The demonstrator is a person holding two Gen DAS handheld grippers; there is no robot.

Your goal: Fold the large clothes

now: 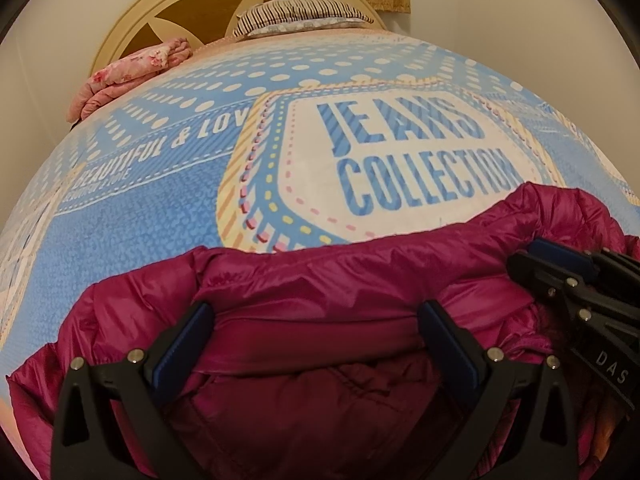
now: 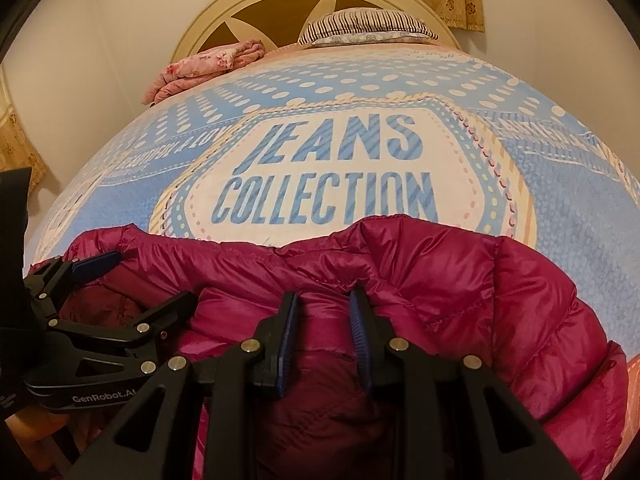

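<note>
Left wrist view: the left claw [image 1: 316,340] stands wide open over the magenta down jacket [image 1: 320,288], which lies at the near edge of the bed [image 1: 160,200] (nothing pinched). Right wrist view: the right claw [image 2: 324,320], jaws narrowed, pinches a jacket fold near the collar, probably to lift it for folding.

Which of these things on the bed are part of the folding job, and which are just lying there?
Part of the job:
- shiny magenta quilted puffer jacket
- left claw
- right claw

Just lying about:
- pink floral folded blanket
- striped pillow
- blue printed bedspread
</note>
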